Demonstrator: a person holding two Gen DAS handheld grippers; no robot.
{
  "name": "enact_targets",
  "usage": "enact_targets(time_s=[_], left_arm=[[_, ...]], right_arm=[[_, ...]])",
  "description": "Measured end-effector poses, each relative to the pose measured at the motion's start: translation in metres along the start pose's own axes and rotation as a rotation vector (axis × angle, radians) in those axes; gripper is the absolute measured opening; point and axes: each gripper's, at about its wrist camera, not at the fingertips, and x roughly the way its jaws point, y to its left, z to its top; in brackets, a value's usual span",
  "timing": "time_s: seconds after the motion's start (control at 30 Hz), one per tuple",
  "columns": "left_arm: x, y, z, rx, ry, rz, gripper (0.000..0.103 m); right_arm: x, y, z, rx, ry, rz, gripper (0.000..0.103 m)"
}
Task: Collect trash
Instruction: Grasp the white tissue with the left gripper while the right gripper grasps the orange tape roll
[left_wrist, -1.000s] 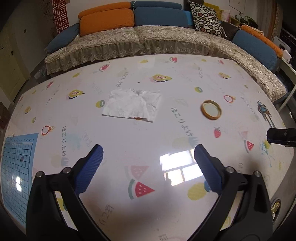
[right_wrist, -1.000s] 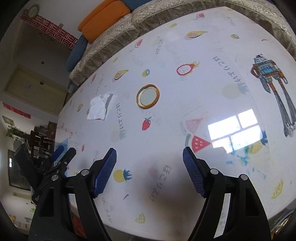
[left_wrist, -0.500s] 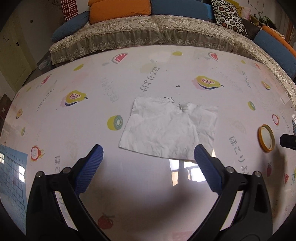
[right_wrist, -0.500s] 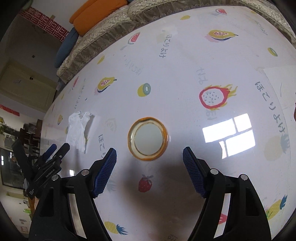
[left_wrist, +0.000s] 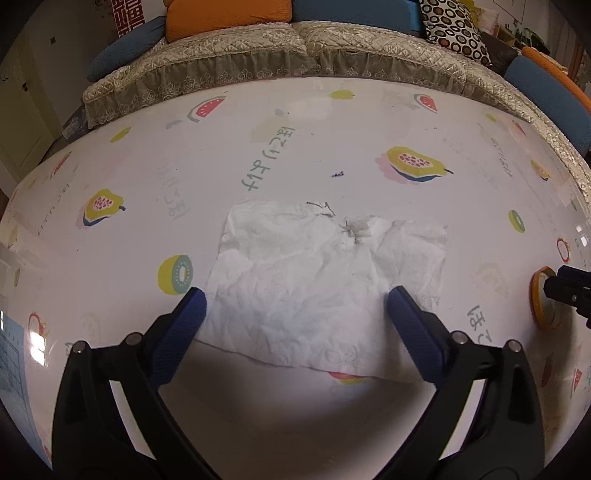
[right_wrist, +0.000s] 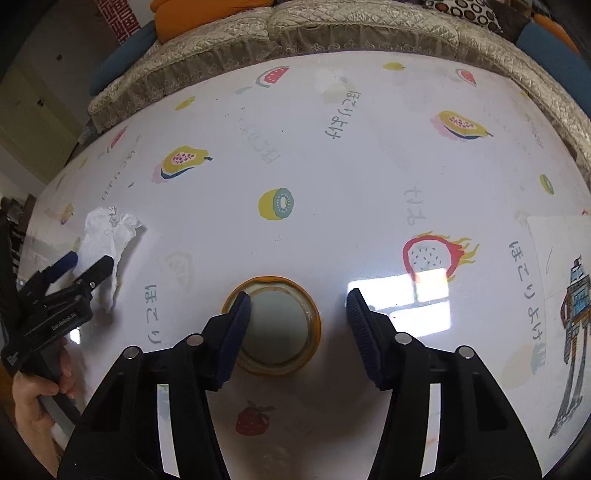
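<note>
White tissue (left_wrist: 325, 291), orange-rimmed tape roll (right_wrist: 273, 328) (fruit-print tablecloth (left_wrist: 332, 140)).

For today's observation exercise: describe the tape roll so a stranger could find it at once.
On the glossy fruit-print tablecloth, look between the right gripper and its closing blue pads. There lies a flat ring of yellowish tape, the only round hollow object, unlike the crumpled white tissue.

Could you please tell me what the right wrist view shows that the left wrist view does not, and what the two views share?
Only the right wrist view shows the robot drawing, the dragon fruit print and the hand holding the left gripper. Only the left wrist view shows the tissue's dark marks and the blue grid sheet. Both show the tissue, the tape roll, the sofa and the table; both grippers' jaws are closing.
</note>
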Motion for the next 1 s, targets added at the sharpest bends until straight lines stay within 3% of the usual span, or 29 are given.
enact_targets(time_s=[0.07, 0.1, 0.17, 0.2, 0.43, 0.67, 1.0], left_arm=[[-0.005, -0.01, -0.002, 0.029, -0.022, -0.011, 0.073], [-0.008, -0.016, -0.003, 0.048, -0.03, -0.019, 0.057], [-0.012, -0.029, -0.004, 0.085, -0.033, -0.038, 0.015], [-0.013, -0.035, -0.004, 0.101, -0.025, -0.042, 0.003], [-0.022, -0.032, -0.015, 0.063, -0.002, -0.106, 0.0], [-0.052, -0.033, -0.023, 0.067, -0.02, -0.115, 0.0], [-0.128, -0.083, -0.045, 0.146, -0.076, -0.177, 0.0]], right_arm=[[0.0, 0.001, -0.002, -0.028, -0.004, -0.022, 0.021], [-0.001, 0.001, -0.003, -0.03, -0.001, -0.017, 0.014], [-0.001, -0.001, -0.004, -0.017, 0.005, 0.018, 0.008], [-0.001, 0.002, -0.005, -0.021, 0.005, 0.019, 0.007], [-0.013, -0.007, -0.011, 0.034, 0.001, 0.108, 0.006], [-0.035, -0.017, -0.023, 0.068, -0.012, 0.159, 0.006], [-0.112, -0.056, -0.082, 0.121, -0.074, 0.174, 0.006]])
